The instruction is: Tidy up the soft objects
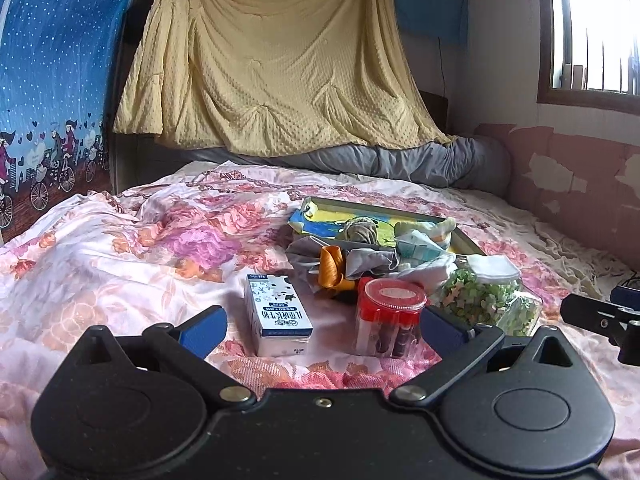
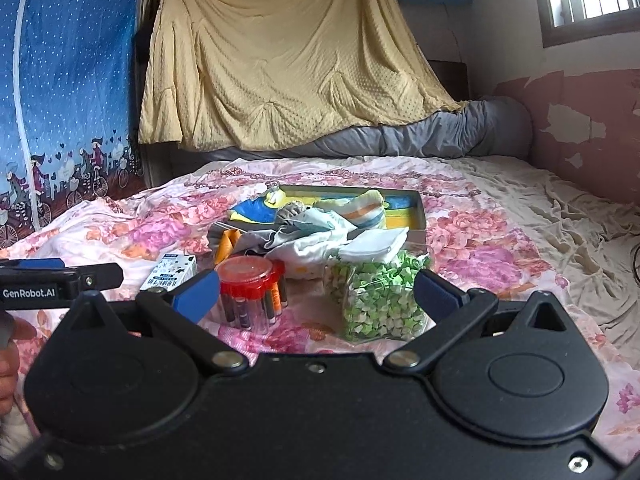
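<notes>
1. Covering the whole foreground is a bed with a pink flowered sheet, and everything else lies on it.
2. Behind it a yellow blanket hangs on the wall above a rolled grey quilt.
3. In the middle of the bed a shallow tray holds a blue and yellow cloth, a striped sock and a grey knitted ball.
4. Spilling over the tray's near edge is a heap of loose pale cloths, with an orange ribbon at its left side.
5. In front of the heap a clear bag of green paper stars has a folded white cloth on top.
6. Left of the bag stands a jar with a red lid, with small tubes inside.
7. Further left a milk carton lies flat on the sheet.
8. The left gripper hangs low, near the carton and jar, its blue fingers spread wide and holding nothing.
9. The right gripper is just as wide apart and empty, facing the jar and the bag of stars.
</notes>
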Tool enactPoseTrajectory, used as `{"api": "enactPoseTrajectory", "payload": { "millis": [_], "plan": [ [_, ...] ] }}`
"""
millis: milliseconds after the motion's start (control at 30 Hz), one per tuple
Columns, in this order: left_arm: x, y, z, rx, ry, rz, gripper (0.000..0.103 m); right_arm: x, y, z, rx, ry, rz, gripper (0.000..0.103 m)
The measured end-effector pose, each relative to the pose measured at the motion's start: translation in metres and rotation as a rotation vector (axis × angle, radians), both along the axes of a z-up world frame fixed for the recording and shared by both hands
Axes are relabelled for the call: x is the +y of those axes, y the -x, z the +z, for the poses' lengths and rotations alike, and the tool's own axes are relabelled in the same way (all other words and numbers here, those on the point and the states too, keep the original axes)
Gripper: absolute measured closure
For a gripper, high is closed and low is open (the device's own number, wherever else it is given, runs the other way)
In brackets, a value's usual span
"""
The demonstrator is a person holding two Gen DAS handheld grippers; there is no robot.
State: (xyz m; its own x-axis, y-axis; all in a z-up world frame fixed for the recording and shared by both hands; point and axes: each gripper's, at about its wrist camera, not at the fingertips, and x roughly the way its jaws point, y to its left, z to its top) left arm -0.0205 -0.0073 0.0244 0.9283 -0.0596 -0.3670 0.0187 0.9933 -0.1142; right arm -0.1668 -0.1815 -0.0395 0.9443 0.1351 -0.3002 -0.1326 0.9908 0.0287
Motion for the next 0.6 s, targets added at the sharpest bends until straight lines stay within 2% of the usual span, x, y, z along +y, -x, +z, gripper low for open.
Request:
{"api": "enactPoseTrajectory", "payload": {
  "millis": [600],
  "plan": [
    [-0.002, 0.0007, -0.0058, 0.016, -0.007, -0.007, 0.001, -0.0021, -0.0009, -0.0001, 0.005, 0.011, 0.013, 0.0]
  ]
}}
